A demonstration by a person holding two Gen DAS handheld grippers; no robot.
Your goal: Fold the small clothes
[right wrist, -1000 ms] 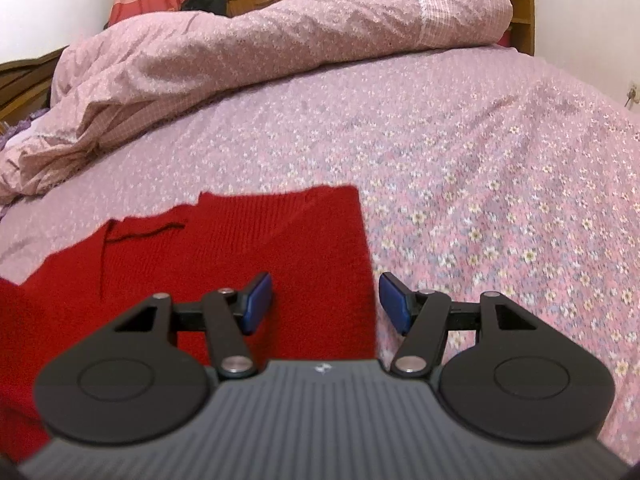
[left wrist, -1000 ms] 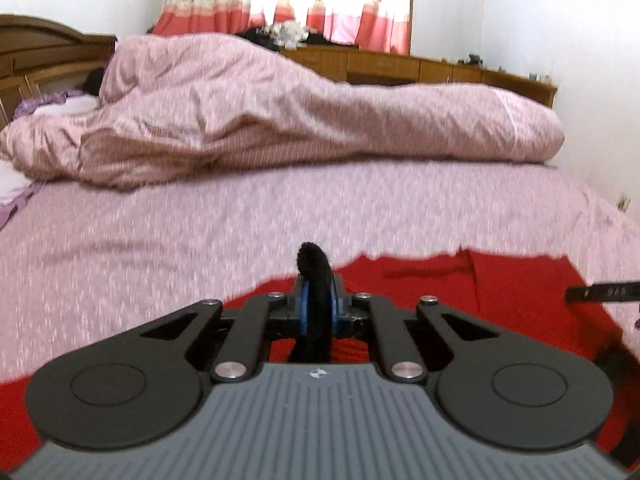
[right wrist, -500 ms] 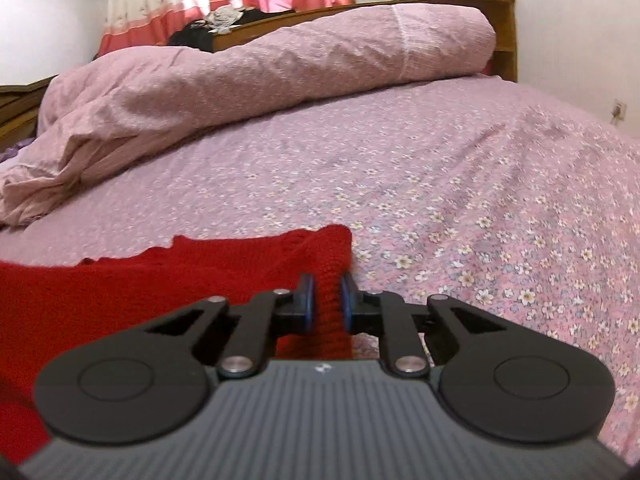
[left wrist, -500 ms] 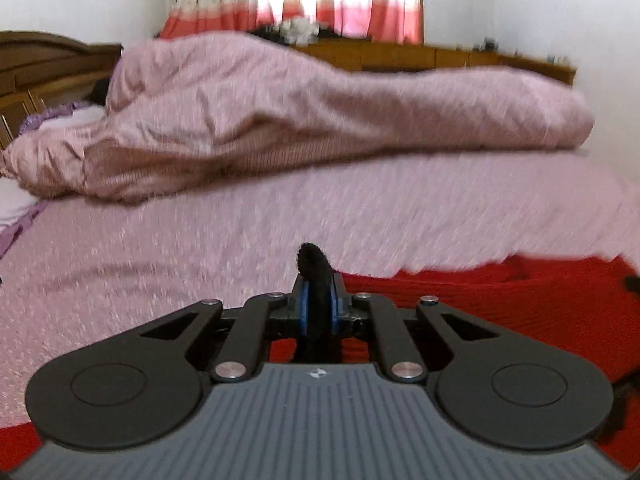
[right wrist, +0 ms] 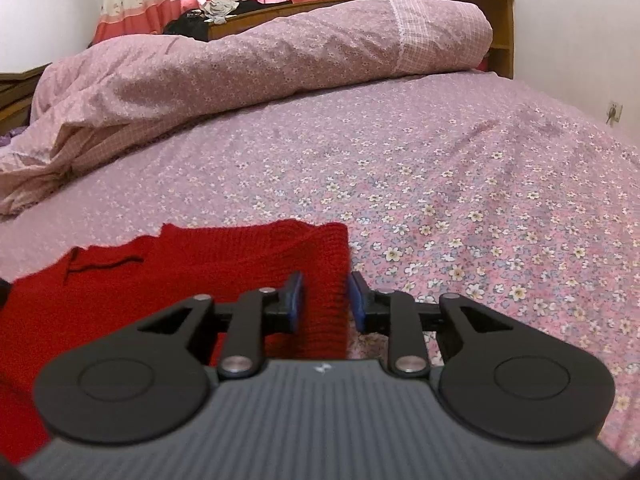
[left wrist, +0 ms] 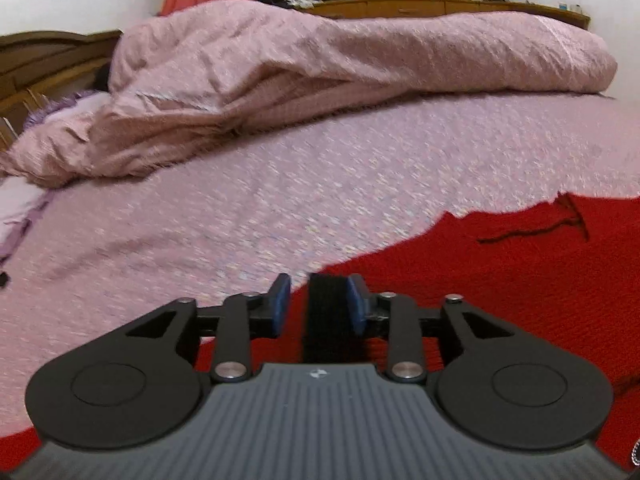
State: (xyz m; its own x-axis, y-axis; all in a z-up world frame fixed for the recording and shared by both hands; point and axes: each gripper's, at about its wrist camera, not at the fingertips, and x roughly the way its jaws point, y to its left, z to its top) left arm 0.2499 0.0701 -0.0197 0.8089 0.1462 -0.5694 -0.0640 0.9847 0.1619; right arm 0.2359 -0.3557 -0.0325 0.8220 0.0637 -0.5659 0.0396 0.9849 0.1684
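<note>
Across the lower half of both wrist views, a red knitted garment [right wrist: 168,276] lies flat on the floral bedsheet [right wrist: 460,184]. The right gripper [right wrist: 324,300] stands parted, its blue pads on either side of the garment's right edge. The left gripper [left wrist: 318,306] is likewise released, a black strip [left wrist: 326,316] against its right pad. A rumpled pink duvet [left wrist: 320,80] fills the upper frame.

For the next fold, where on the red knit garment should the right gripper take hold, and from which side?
Probably the near right edge of the red knit garment, approached low from the near side. That ribbed edge lies straight on the bedsheet and already sits between the open pads of the right gripper, so closing there would pinch it cleanly. The left gripper is also open.
</note>
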